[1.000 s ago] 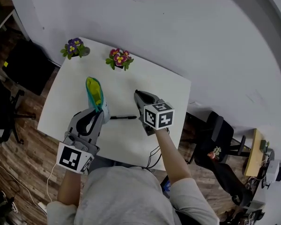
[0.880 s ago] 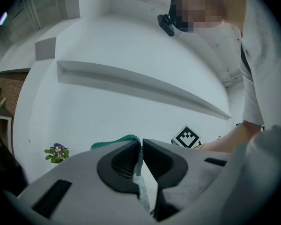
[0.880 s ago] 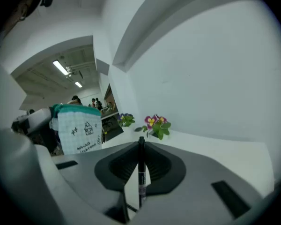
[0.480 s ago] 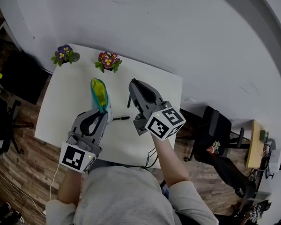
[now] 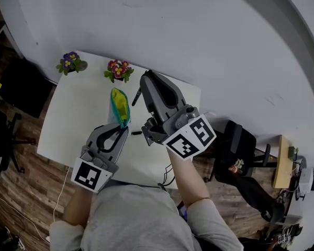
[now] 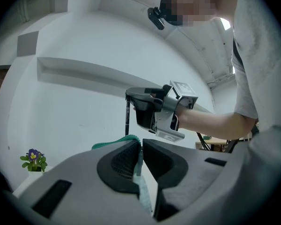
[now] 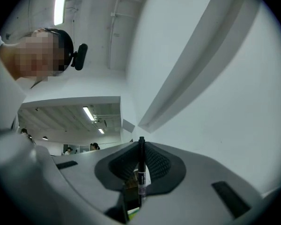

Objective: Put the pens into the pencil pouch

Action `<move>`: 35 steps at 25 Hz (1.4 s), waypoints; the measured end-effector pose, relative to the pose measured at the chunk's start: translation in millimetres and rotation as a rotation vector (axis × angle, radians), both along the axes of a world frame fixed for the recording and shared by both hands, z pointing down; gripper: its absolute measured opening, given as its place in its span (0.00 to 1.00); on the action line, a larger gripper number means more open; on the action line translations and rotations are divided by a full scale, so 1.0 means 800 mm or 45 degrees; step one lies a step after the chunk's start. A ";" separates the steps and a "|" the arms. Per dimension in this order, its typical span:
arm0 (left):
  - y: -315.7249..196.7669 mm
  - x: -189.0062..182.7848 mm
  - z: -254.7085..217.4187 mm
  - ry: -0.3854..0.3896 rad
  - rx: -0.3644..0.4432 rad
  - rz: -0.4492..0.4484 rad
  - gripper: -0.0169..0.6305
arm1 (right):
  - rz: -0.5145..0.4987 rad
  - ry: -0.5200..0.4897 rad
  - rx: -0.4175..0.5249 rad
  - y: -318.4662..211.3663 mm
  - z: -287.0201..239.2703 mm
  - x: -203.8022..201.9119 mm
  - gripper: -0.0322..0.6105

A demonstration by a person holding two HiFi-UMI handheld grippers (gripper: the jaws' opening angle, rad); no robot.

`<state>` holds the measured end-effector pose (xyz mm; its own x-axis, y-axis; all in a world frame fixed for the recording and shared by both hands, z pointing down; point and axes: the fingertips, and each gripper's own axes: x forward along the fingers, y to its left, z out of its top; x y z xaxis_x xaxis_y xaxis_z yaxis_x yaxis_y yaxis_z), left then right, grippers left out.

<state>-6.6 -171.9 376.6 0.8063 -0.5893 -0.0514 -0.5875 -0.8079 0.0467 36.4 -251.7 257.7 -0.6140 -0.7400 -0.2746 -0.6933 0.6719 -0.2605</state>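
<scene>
Since the earlier frames, the right gripper [image 7: 140, 146] had risen well clear of the worktop [image 5: 68, 109] & tipped upward, carrying a pen [image 7: 140, 175] w/ it. The left gripper [image 6: 141, 146] had shifted a little w/ the pouch [image 5: 119, 104].

Right jaws were closed on that pen, pads pressing it from both sides. It was gripped near its top end, the rest hanging straight down below the jaws.

Left jaws stood narrow, pinching the pouch's teal edge btwn the pads. The pouch was held up w/ its mouth open & yellow lining showing. The held pen's lower end was just beside the mouth's rim; couldn't tell if the tip was inside.

A second pen [image 5: 136, 133] lay on the worktop btwn the two grippers, mostly hidden. A purple flower pot [image 5: 70, 63] & a pink flower pot [image 5: 118, 70] stood along the far edge.
</scene>
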 end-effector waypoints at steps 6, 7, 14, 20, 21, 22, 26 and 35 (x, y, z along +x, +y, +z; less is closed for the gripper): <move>0.006 0.006 -0.004 0.003 0.009 0.011 0.10 | -0.106 -0.011 0.022 0.011 -0.004 -0.029 0.14; 0.006 0.005 -0.005 0.005 0.012 0.010 0.10 | -0.124 -0.002 0.008 0.012 0.002 -0.033 0.14; 0.010 0.001 -0.012 0.009 0.029 -0.011 0.10 | -0.254 0.053 -0.085 0.028 0.037 -0.055 0.14; 0.007 -0.006 -0.016 0.009 0.042 -0.036 0.10 | -0.285 0.090 -0.103 0.035 0.047 -0.057 0.14; 0.006 -0.008 -0.016 0.007 0.043 -0.039 0.10 | -0.284 0.091 -0.102 0.035 0.047 -0.057 0.14; 0.006 -0.009 -0.017 0.007 0.044 -0.043 0.10 | -0.284 0.090 -0.102 0.036 0.046 -0.056 0.14; 0.006 -0.013 -0.017 0.010 0.045 -0.062 0.10 | -0.267 0.093 -0.107 0.035 0.049 -0.050 0.14; 0.012 -0.043 -0.014 -0.005 0.028 -0.145 0.10 | -0.174 0.364 -0.240 0.023 0.129 -0.029 0.14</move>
